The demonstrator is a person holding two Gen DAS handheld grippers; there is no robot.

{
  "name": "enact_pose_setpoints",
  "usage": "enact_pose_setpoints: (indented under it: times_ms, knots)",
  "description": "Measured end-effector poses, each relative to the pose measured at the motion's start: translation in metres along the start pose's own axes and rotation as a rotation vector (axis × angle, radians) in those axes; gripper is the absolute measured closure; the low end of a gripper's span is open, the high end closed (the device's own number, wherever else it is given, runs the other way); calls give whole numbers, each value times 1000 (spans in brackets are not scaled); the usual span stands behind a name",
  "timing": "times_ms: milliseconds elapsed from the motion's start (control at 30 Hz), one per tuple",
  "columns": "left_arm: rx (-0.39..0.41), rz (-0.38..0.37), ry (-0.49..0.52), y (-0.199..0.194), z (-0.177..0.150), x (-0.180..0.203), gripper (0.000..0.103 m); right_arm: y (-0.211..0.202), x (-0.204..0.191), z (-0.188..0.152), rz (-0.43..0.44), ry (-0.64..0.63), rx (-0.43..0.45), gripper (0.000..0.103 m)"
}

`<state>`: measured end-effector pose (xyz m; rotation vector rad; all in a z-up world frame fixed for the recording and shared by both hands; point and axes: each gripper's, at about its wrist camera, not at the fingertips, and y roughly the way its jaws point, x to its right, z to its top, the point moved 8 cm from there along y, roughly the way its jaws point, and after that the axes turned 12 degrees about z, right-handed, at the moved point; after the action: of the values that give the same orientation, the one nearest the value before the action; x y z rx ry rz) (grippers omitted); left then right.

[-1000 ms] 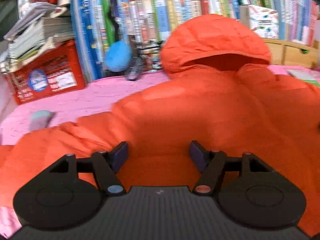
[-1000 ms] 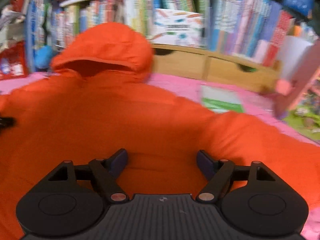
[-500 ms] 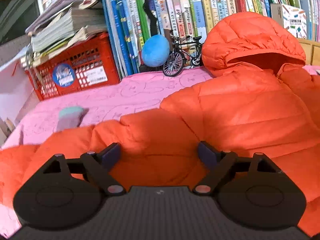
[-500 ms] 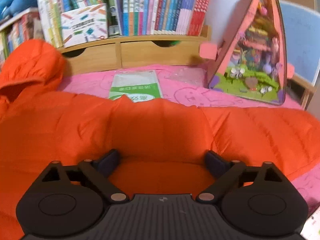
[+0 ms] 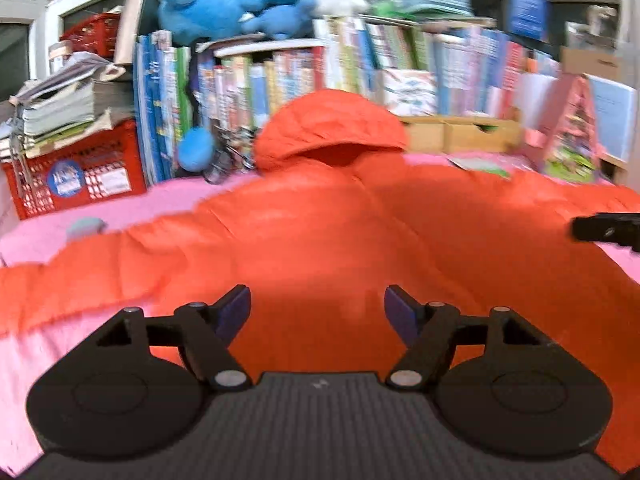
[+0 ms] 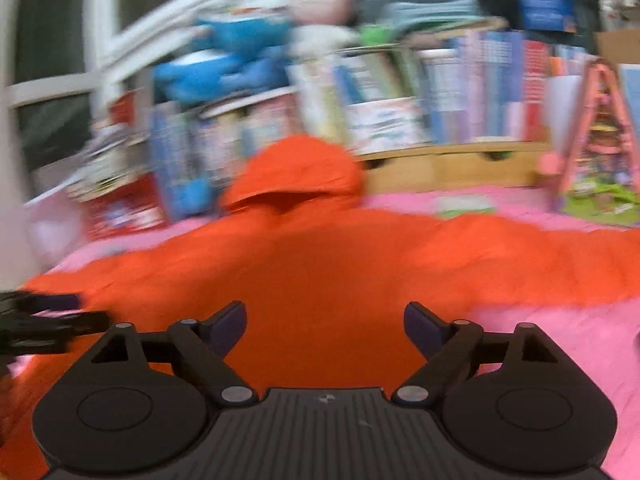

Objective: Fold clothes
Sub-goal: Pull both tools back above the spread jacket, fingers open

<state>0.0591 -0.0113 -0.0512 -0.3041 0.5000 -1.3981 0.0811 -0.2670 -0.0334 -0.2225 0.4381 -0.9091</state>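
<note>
A wall of books (image 5: 400,64) fills the back of the room, spines packed upright along a shelf from 10 o'clock round to 2 o'clock in the left wrist view. In front of it spreads the pink surface (image 5: 120,208); whether it is a bed or a covered table I cannot tell. Most of it is taken by the orange hooded jacket (image 5: 320,232), which lies flat in the middle with its sleeves stretched out towards 9 and 3 o'clock and its hood propped at 12 o'clock against the books.

At 9 o'clock stands a red crate (image 5: 80,176) with a stack of papers (image 5: 68,104) on top. Blue plush toys (image 5: 236,0) sit above the books at 12 o'clock. Wooden drawers (image 5: 460,134) run under the shelf at 1 o'clock, and a pink toy house (image 5: 568,136) stands at 2 o'clock.

The left gripper (image 5: 316,314) hangs over the jacket's lower body, jaws spread wide and grasping nothing. The right gripper (image 6: 324,328) is over the same part of the jacket, jaws likewise released and empty; that view is heavily blurred. A green packet (image 6: 464,205) lies on the pink surface beyond the right sleeve, and a small grey-blue object (image 5: 86,226) rests just beyond the left sleeve.
</note>
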Motion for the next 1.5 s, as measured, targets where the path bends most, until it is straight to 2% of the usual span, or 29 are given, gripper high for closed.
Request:
enact_pose_setpoints:
  times_ms: [100, 200, 333, 433, 567, 700, 933, 1067, 1500]
  knots:
    - [-75, 25, 32, -12, -29, 1, 28, -12, -33, -29, 40, -57, -51, 16]
    - [-111, 41, -11, -26, -46, -12, 23, -22, -34, -56, -5, -63, -120, 15]
    - [-182, 89, -9, -45, -52, -21, 16, -44, -27, -64, -34, -12, -151, 14]
    - [-213, 125, 0, -61, -52, -19, 14, -56, -37, -68, -64, -15, -194, 7]
    - [-241, 90, -12, -78, -51, -12, 11, -68, -56, -69, -75, -30, -233, 5]
    - [-221, 74, 1, -93, -44, 1, 2, -81, -72, -69, -50, -53, -235, 1]
    - [-224, 8, 113, -117, -40, 22, 2, -109, -98, -66, -79, -142, -226, 0]
    - [-226, 8, 88, -131, -43, 22, 2, -124, -111, -65, -97, -156, -200, 0]
    - [-230, -54, 30, -163, -56, 31, 2, -144, -131, -74, -102, -204, -205, 0]
